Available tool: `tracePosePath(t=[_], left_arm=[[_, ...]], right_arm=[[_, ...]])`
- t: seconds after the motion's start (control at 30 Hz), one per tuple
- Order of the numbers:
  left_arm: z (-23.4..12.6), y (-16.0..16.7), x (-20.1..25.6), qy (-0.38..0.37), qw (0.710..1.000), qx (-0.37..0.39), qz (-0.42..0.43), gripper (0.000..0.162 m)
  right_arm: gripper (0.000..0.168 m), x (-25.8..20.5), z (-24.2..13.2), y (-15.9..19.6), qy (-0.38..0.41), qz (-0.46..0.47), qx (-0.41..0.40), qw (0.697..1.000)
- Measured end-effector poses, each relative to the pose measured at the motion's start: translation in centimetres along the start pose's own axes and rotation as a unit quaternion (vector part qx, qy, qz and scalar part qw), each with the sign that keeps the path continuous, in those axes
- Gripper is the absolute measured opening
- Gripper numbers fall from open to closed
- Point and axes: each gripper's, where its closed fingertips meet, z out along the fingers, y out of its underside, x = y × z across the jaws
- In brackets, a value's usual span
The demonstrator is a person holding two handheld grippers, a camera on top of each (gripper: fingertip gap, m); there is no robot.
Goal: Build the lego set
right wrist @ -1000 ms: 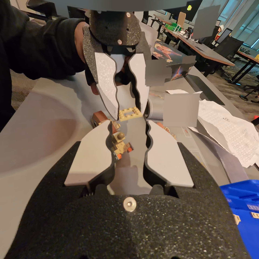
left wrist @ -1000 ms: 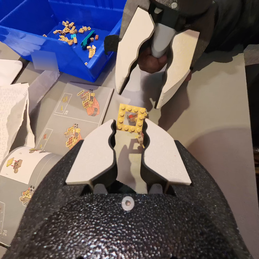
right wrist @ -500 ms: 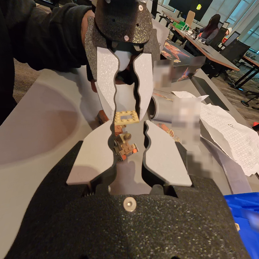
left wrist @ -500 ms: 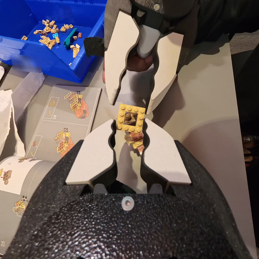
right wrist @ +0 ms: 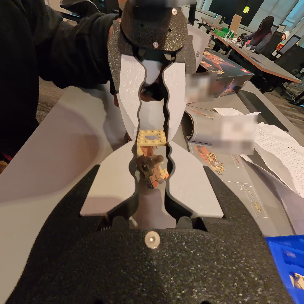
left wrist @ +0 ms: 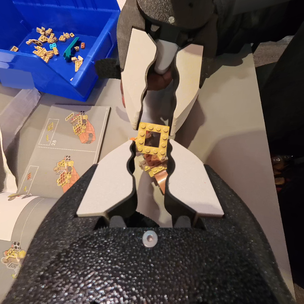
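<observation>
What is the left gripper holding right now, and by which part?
The left gripper holds the yellow square frame plate, with the tips of its jaws pinching two opposite side edges.

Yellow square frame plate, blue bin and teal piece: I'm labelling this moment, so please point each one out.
yellow square frame plate (left wrist: 153, 127): left wrist view, on its far studded edge.
blue bin (left wrist: 69, 82): left wrist view, on its near outer wall.
teal piece (left wrist: 69, 49): left wrist view, mid-length, lying inside the bin.
</observation>
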Motion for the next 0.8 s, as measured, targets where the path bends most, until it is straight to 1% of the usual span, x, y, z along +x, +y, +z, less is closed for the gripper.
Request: tracePosePath(t=[0.23,0.33,0.4,0.5,0.6,0.8], left_arm=[[-0.5,-0.2,0.0,0.012,1.000,0.022,-0.010,0.036],[-1.0,0.2,0.0,0.021,0.999,0.021,-0.019,0.042],[-1.1,1.1,0.2,0.030,0.999,0.000,-0.026,0.046],[-0.9,2.0,0.0,0.021,0.999,-0.025,-0.027,0.050],[-0.6,2.6,0.4,0.033,0.998,-0.041,-0.040,0.050],[0.1,4.2,0.5,0.034,0.995,-0.085,-0.049,0.052]], right_arm=[[0.033,0.1,-0.7,-0.3,-0.011,0.019,0.023,0.999],[0.033,0.6,-1.1,-0.2,-0.012,0.029,0.032,0.999],[0.033,0.9,-1.3,0.2,-0.013,0.036,0.033,0.999],[0.033,0.8,-1.3,0.6,-0.029,0.052,0.036,0.998],[0.033,0.7,-1.0,1.1,-0.041,0.056,0.029,0.997],[0.033,0.7,-0.5,2.0,-0.056,0.064,0.011,0.996]])
